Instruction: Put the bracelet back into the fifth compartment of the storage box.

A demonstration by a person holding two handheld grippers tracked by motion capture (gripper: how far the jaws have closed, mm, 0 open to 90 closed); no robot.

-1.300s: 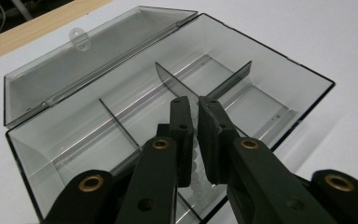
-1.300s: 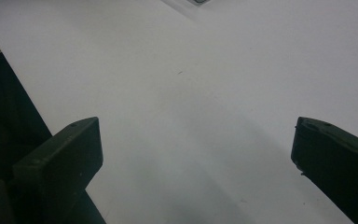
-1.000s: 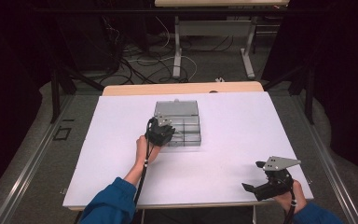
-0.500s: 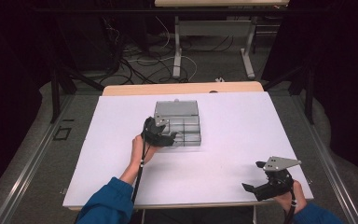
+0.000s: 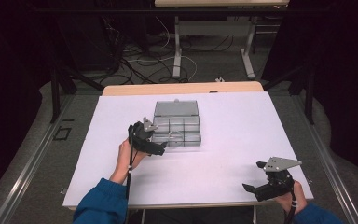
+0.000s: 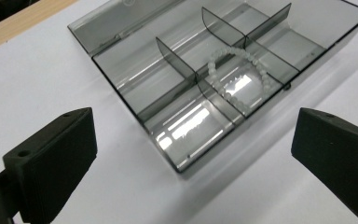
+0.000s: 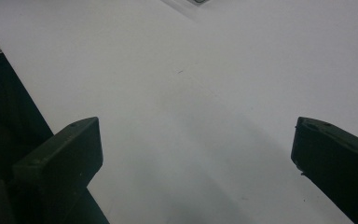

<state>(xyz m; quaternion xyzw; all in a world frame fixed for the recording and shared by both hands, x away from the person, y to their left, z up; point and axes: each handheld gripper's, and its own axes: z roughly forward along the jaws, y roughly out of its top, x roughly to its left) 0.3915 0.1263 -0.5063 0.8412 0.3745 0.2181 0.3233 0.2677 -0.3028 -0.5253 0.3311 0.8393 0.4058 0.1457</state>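
A clear grey compartment box lies open at the middle of the white table, its lid laid flat behind it. A bracelet of pale beads sits in one middle compartment and rests across a divider. My left gripper is open just off the box's front left corner, its jaws wide apart with nothing between them. My right gripper is open over bare table near the front right edge, far from the box.
The white sheet covers a wooden tabletop whose far edge shows. Beyond it stand table legs and loose cables on the floor. In the right gripper view the table's edge drops off at the left.
My left gripper has drawn back from over the box toward the person and a little left. The right gripper has stayed where it was.
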